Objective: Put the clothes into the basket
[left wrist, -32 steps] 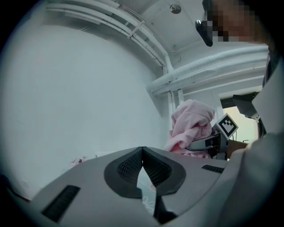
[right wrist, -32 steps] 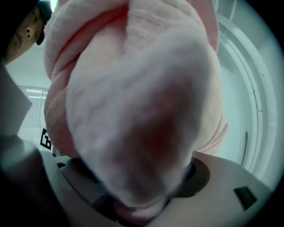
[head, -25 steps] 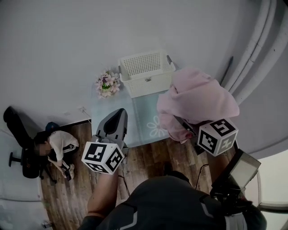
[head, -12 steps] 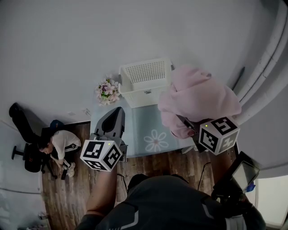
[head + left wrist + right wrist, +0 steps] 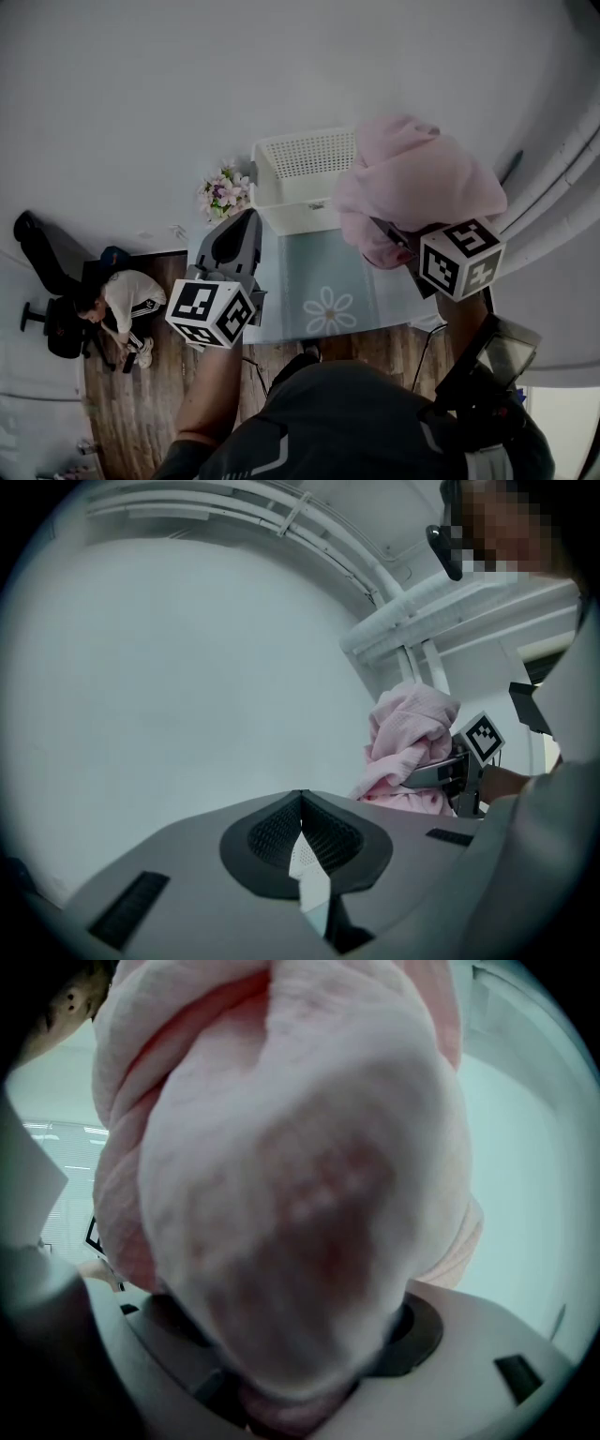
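R gripper (image 5: 389, 236) jaws spread wide & pinching a bunched pink cloth (image 5: 417, 187). The cloth is held up off the floor. In head view it overlaps the right corner of the basket (image 5: 291, 214) and hides that corner. In right gripper view the cloth (image 5: 281, 1176) fills nearly the whole frame and covers the jaws; only a strip of pale wall shows at the right.

L gripper (image 5: 246, 220) jaws pressed together at the tips, nothing between them. Its tip sits just left of the basket in head view. In left gripper view the white mesh shows through the slit below the tips (image 5: 301, 803), w/ the cloth (image 5: 408, 738) off to the right.

The basket is white, w/ mesh sides, and stands at the wall on a pale blue mat (image 5: 300, 272) w/ a daisy print. Flowers (image 5: 223, 192) are just left of the basket. Wood floor (image 5: 122, 394) lies beyond the mat. A person (image 5: 117, 298) sits there beside a dark chair (image 5: 42, 319), well apart from the basket.
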Available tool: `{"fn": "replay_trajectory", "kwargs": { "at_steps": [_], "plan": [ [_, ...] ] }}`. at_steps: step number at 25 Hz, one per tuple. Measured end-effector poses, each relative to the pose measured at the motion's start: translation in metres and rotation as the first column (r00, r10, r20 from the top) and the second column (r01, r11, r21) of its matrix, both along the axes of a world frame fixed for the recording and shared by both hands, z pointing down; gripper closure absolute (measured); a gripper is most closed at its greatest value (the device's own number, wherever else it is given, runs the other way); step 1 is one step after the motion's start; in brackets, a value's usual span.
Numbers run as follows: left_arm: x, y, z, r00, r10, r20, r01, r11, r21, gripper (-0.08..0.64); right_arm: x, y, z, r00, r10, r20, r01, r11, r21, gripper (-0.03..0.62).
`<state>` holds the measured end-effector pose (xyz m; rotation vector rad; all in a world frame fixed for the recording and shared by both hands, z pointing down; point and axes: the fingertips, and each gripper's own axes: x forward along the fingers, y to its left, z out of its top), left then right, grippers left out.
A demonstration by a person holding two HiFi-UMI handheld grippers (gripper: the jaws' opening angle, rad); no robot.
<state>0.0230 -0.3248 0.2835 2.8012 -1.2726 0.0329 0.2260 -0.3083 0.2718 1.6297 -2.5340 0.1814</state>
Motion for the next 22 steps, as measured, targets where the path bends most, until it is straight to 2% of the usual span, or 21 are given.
{"fn": "replay_trajectory", "kwargs": {
  "at_steps": [10, 15, 22],
  "plan": [
    [-0.014, -0.094, -0.01, 0.999, 0.013, 0.038, -0.014, 0.999, 0.044, 0.551, -0.019, -0.109, -0.004, 0.996, -0.031, -0.085, 0.029, 0.999, -0.027, 0.239],
    [-0.019, -0.132, -0.001, 0.999, 0.025, 0.033, -0.026, 0.999, 0.024, 0.551, -0.027, -0.16, 0.005, 0.984, -0.061, -0.169, 0.054, 0.997, -0.046, 0.239],
    [-0.018, -0.174, 0.026, 0.999, 0.035, 0.041, -0.035, 0.999, -0.016, 0.551, -0.041, -0.214, 0.052, 0.958, -0.129, -0.256, 0.099, 0.987, -0.127, 0.239]
  ]
}}
